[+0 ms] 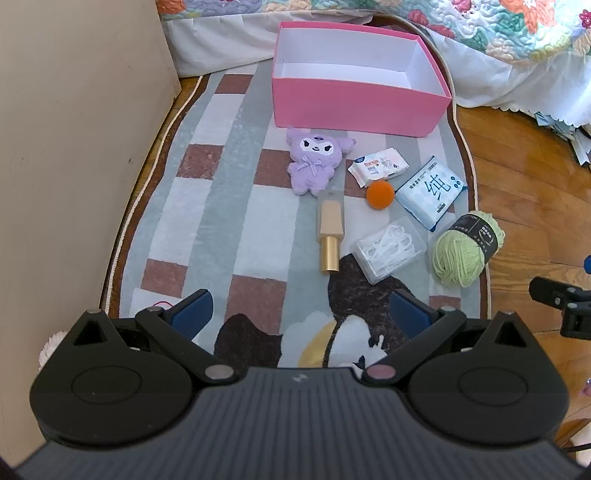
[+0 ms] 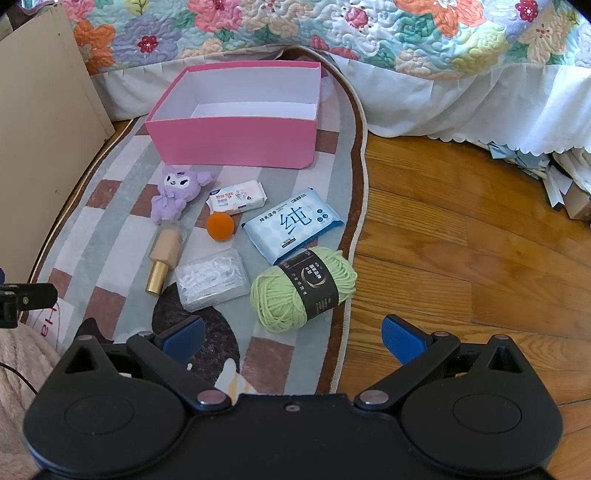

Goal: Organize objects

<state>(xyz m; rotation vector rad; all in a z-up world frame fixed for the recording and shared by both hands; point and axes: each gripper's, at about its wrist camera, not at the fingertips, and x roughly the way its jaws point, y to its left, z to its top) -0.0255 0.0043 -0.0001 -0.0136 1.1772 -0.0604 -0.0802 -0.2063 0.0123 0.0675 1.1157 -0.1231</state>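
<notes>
An open pink box [image 1: 354,110] [image 2: 236,142] with a white, empty inside stands at the far end of the rug. In front of it lie a purple plush toy [image 1: 316,162] [image 2: 177,194], a small white tissue pack [image 1: 378,166] [image 2: 236,197], an orange ball [image 1: 380,195] [image 2: 220,226], a blue wipes pack [image 1: 430,192] [image 2: 291,225], a beige bottle with a gold cap [image 1: 331,230] [image 2: 166,254], a clear plastic case [image 1: 388,249] [image 2: 211,280] and a green yarn ball [image 1: 467,247] [image 2: 303,288]. My left gripper [image 1: 301,315] is open, hovering short of the bottle. My right gripper [image 2: 293,338] is open just before the yarn.
The checked rug [image 1: 229,206] [image 2: 110,229] lies on a wooden floor [image 2: 461,240]. A bed with a floral quilt [image 2: 332,33] runs along the far side. A beige cabinet panel [image 1: 74,147] stands at the left. Papers [image 2: 561,173] are piled at the far right.
</notes>
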